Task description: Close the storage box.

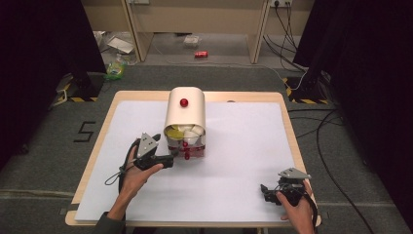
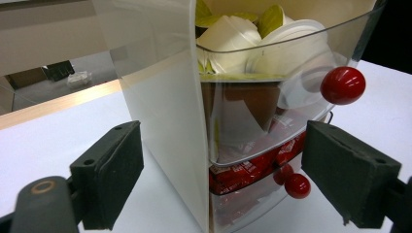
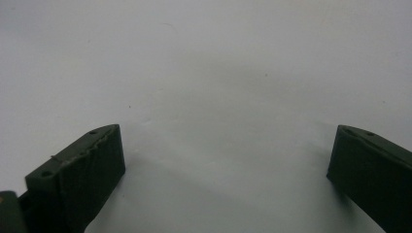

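My left gripper [image 2: 221, 170], jaws spread, straddles the condiment dispenser [image 1: 185, 122] mid-frame; my right gripper [image 3: 226, 165] gapes, lower right.

A wooden table [image 1: 287, 126] is covered by a white sheet [image 1: 243, 146]. Grey carpet [image 1: 44, 146] is seen around the table, and a black mark [image 1: 84, 131] shaped like a 5 is placed on it at the left. Behind the table, a red can [image 1: 201, 54] is laid on the floor between the legs of a wooden bench [image 1: 195, 19]. Crumpled bags [image 1: 117, 58] are seen at the far left. Black cables [image 1: 326, 141] are run over the carpet at the right. Black curtains [image 1: 39, 48] are hung at both sides, and yellow-black tape [image 1: 78, 99] is stuck near their bases.
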`<state>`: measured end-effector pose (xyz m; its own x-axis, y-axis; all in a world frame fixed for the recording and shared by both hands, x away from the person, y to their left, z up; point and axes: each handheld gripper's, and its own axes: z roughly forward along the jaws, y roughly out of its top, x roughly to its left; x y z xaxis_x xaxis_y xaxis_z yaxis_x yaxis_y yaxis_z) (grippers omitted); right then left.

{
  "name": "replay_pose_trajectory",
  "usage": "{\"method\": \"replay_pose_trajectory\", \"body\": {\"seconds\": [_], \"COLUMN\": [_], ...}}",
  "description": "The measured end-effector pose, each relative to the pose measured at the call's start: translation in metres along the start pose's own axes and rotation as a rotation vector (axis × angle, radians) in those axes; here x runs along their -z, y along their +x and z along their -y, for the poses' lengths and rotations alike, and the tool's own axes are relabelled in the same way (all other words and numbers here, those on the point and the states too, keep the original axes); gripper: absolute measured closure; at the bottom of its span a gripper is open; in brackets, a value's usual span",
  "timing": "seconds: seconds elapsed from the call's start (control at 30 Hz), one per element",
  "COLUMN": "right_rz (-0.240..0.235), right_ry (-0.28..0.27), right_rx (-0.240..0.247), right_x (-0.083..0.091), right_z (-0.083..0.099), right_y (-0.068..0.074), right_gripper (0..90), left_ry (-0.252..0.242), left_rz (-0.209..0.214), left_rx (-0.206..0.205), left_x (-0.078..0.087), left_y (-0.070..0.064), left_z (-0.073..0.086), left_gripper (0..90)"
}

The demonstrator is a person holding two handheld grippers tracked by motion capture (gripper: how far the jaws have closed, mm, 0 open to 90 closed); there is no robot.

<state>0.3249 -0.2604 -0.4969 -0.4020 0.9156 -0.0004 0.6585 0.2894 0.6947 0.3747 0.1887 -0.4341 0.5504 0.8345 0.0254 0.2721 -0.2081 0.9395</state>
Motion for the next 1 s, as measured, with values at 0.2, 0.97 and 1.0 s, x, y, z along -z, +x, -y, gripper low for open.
{"method": "replay_pose_trajectory", "body": {"seconds": [0.2,0.97,1.0], "right_rz": [0.000,0.000,0.000], "right_ry": [0.000,0.000,0.000], "right_rx": [0.000,0.000,0.000], "right_x": [0.000,0.000,0.000], "right_z": [0.000,0.000,0.000], "right_y": [0.000,0.000,0.000], "right_gripper": [0.2,0.2,0.2], "left_ry": [0.002,-0.004,-0.005], "left_rz": [-0.002,-0.004,-0.005], "left_rx": [0.005,0.004,0.004], "left_x": [0.003,0.017,0.019], "left_y": [0.001,0.006,0.006], "left_z": [0.001,0.004,0.004], "left_gripper": [14.7,14.8,14.8]}}
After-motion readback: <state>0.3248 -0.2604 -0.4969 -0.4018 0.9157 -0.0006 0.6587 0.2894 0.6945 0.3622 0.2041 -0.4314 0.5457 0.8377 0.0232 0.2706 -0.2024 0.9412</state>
